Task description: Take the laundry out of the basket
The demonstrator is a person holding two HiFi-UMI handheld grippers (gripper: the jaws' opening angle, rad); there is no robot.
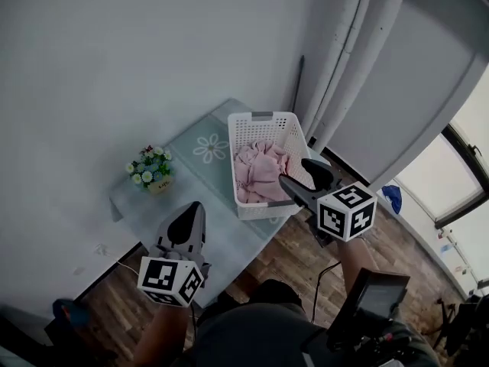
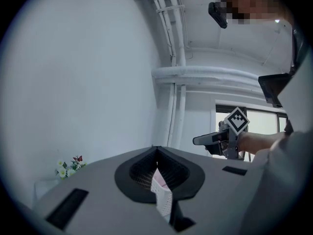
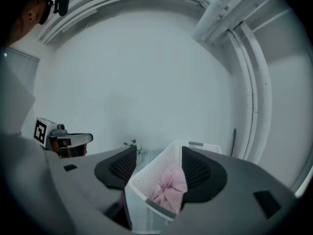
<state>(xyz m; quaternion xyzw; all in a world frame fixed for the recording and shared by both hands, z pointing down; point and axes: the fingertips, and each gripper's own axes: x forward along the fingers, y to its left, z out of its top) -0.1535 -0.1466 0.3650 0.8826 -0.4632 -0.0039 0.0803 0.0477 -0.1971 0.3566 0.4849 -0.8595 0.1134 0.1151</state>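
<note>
Pink laundry (image 1: 260, 173) is lying bunched in the white plastic basket (image 1: 267, 127), which is sitting at the far right corner of the table (image 1: 218, 224), its long side running close along the right edge. The right gripper (image 1: 295, 171) is hovering at the basket's near right corner, its jaws standing partly open with nothing between the pads; its own view is framing the basket and cloth beyond them, untouched. The left gripper (image 1: 192, 209) is hanging over the table's near edge, well apart from the basket, its jaws pressed together on nothing. A small pot of flowers (image 1: 151, 168) is standing by the left edge.

Nothing is out yet, and the risk is looking plain: the basket seems light and nobody is steadying it. A jaw catching the mesh wall or rim instead of cloth could be dragging or tipping it over the right edge, and a shallow pinch on loose folds could be slipping off mid-lift
</note>
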